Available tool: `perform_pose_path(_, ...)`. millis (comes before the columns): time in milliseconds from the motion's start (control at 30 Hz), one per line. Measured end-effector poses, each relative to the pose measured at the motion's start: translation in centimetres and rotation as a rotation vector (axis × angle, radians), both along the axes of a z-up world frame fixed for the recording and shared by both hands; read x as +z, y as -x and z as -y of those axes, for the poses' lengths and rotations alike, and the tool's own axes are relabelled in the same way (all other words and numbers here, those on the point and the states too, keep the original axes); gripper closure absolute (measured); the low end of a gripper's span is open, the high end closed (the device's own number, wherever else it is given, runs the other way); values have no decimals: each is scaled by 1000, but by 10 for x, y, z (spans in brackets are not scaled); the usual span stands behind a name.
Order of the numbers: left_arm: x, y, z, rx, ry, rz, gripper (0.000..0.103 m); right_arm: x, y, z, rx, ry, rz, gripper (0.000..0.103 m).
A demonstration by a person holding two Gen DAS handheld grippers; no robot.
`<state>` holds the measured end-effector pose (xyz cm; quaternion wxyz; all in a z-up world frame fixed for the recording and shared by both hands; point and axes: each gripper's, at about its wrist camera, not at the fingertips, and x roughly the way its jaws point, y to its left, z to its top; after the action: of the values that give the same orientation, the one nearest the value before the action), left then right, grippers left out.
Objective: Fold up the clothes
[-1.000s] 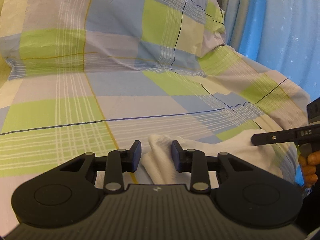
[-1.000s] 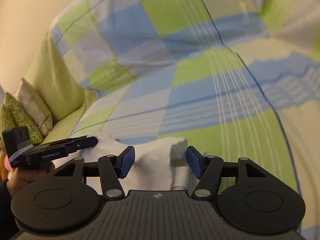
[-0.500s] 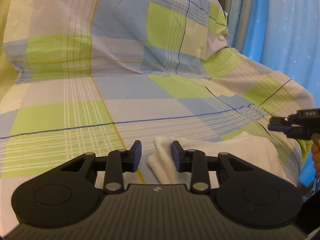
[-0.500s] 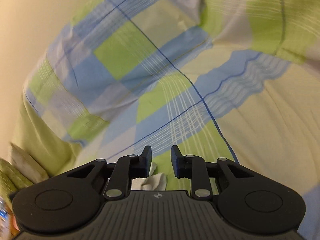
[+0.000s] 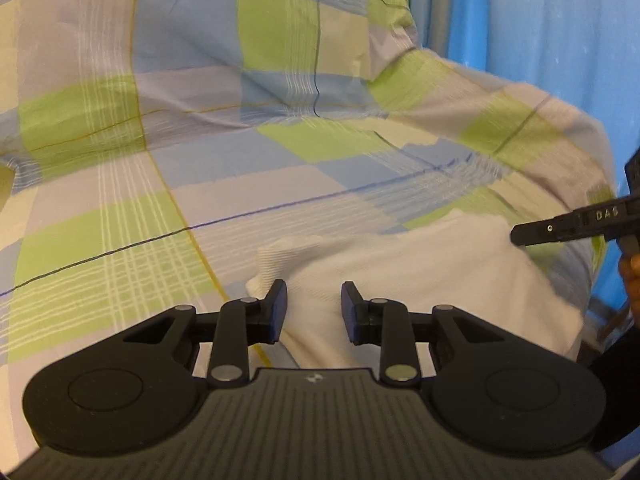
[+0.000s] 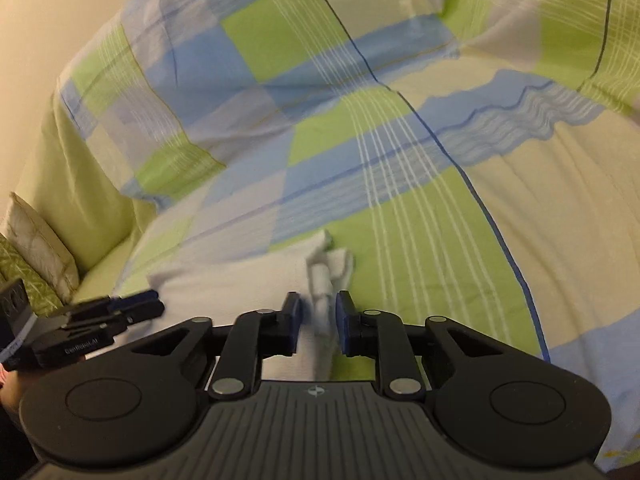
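A white garment point(image 5: 420, 276) is lying on the checked bedsheet point(image 5: 200, 168) at the near edge of the bed, its long axis running side to side between the two grippers. The left gripper point(image 5: 314, 306) is hovering over its left end, jaws partly open and empty. The right gripper point(image 6: 317, 322) is straddling a bunched fold at the other end, jaws narrowly apart; whether they are pinching it, I cannot tell.

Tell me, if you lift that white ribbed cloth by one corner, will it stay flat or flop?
The white ribbed cloth would probably flop: it already bunches into soft folds. It looks light, since it barely dents the checked green-and-blue bedsheet. Its ribbed weave likely grips rather than slips.
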<state>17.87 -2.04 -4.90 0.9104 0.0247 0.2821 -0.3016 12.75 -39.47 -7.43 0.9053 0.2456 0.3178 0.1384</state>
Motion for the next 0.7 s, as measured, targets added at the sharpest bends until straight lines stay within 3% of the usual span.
perform_pose_path(133,6,-4,-5,8,63,18,79,14,-1,-6,-9,29,103,77)
perform_pose_path(233,-3,-15,2,10,19,-7,79,22,-8,-28,76,112,155,77)
perform_pose_path(333,-13,-25,4,30,17,-12,79,16,-20,-57,184,211,113,78)
perform_pose_path(433,-14,-37,3,78,23,-34,74,9,-24,-68,190,301,76,86)
perform_pose_path(500,-16,-42,-1,86,39,-56,71,9,-24,-64,168,271,65,87)
perform_pose_path(567,-12,-38,-1,87,29,-28,72,11,-21,-59,140,231,92,85)
perform_pose_path(633,-7,-33,-3,88,31,5,73,16,-17,-59,141,225,138,80)
perform_pose_path(700,-2,-32,-8,96,56,9,74,14,-19,-62,167,224,118,75)
